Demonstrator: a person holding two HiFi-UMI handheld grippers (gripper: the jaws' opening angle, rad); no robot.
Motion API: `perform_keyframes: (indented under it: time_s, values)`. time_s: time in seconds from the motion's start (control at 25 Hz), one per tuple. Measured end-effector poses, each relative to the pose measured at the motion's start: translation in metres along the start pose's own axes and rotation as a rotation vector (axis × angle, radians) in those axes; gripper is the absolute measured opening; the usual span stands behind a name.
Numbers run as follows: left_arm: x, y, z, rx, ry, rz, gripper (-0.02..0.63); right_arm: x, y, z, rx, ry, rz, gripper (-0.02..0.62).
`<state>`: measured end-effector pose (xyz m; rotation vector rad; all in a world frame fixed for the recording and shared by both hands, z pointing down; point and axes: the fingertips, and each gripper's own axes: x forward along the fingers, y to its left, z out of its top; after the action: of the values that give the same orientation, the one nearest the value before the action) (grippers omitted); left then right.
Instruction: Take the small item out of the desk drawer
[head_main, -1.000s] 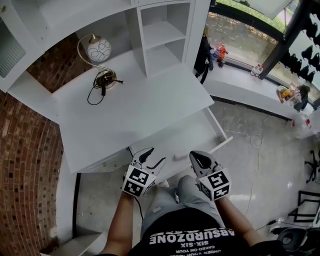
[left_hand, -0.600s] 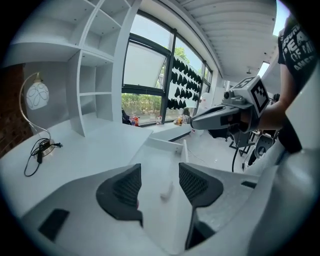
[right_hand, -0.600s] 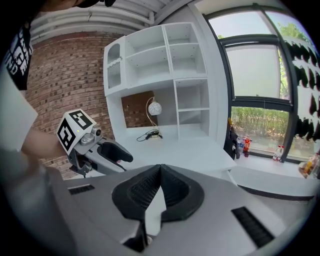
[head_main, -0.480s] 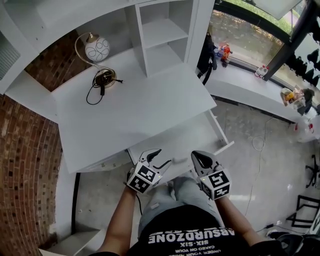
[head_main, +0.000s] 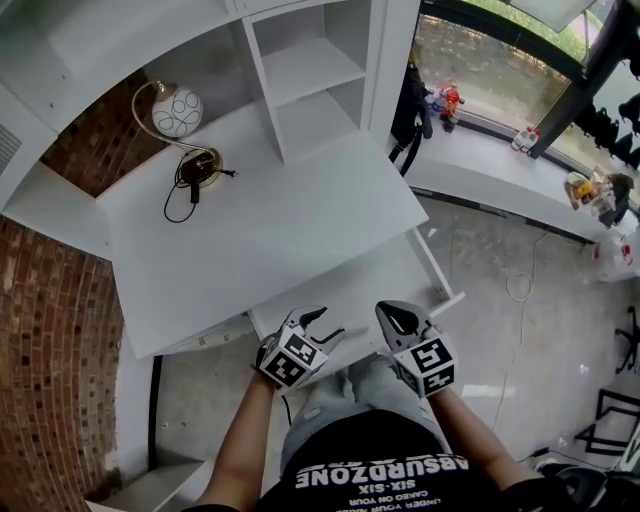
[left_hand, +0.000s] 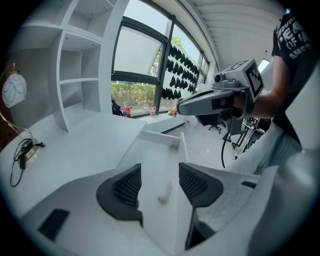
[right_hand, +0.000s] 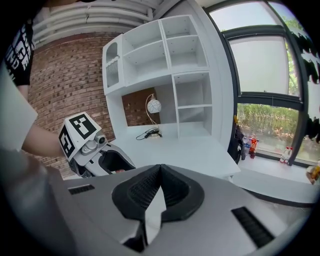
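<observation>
Drawer's open, so I'd call this the reach-in step. The left gripper (left_hand: 160, 172) has its fingers (left_hand: 125, 189) spread wide, lined up over the small pale oblong item (left_hand: 165, 191) lying in the white pull-out desk drawer (left_hand: 159, 138). The right gripper (right_hand: 159, 175) is pinched together on nothing. Next move, I'd guess: go lower, straddle it, squeeze.

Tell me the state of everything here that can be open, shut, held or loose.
Desk drawer: pulled open.
Small white item: lying loose on the drawer floor, not gripped.
Left gripper: open, jaws apart, aimed at the item.
Right gripper: shut, holding nothing.
Desk lamp: upright on the desk.
</observation>
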<state>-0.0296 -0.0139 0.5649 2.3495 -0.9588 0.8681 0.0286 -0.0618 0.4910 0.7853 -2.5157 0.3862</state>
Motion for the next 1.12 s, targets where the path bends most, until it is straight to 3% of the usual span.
perform_keyframes:
  time_s: [0.56,1.12]
  values:
    - [0.060,0.001,-0.016,0.022,0.095,-0.099,0.219,0.008,-0.033,-0.010,0.020,0.058,-0.016,-0.002]
    - [0.103,-0.002,-0.041,-0.010,0.206,-0.169,0.219,0.016,-0.047,-0.019,0.036,0.108,-0.040,-0.002]
